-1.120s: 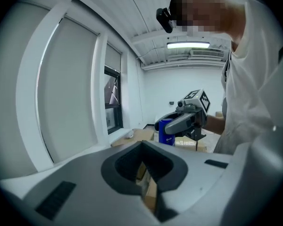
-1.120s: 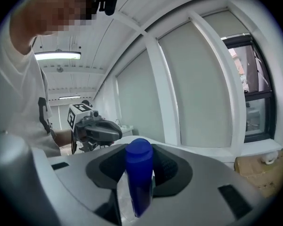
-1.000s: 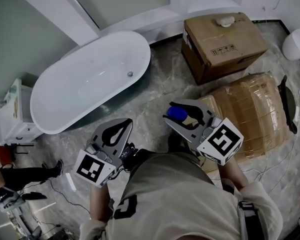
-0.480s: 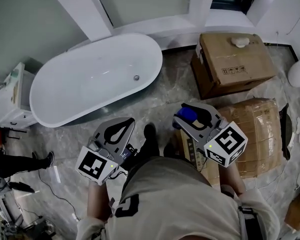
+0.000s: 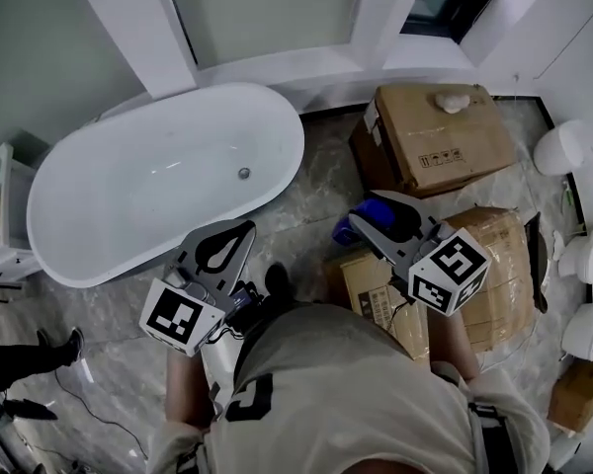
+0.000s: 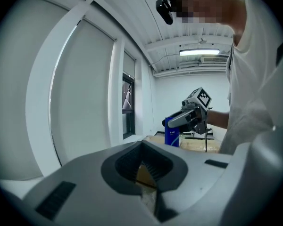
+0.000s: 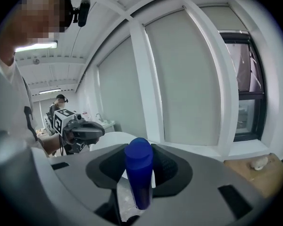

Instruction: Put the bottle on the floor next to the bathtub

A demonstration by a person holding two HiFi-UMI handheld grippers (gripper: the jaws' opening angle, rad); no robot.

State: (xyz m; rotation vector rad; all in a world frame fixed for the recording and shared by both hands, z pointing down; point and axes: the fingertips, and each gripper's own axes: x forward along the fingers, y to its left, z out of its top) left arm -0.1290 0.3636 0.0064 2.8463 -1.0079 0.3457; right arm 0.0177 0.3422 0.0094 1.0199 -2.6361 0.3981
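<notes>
The bathtub [image 5: 168, 181] lies far left on the floor [image 5: 316, 191]. Right of it stands a box [image 5: 430, 141] with a small lump [image 5: 453, 100] on top; nearer lies a wrapped bundle [image 5: 499, 255]. The bottle [image 5: 378, 210] sits in the right tongs [image 5: 366, 213], between bathtub and bundle; the left tongs [image 5: 245, 230] hang near the bathtub's near rim

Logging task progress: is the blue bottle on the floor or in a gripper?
In a gripper: the right gripper's jaws clamp the blue bottle, held above the floor.
</notes>
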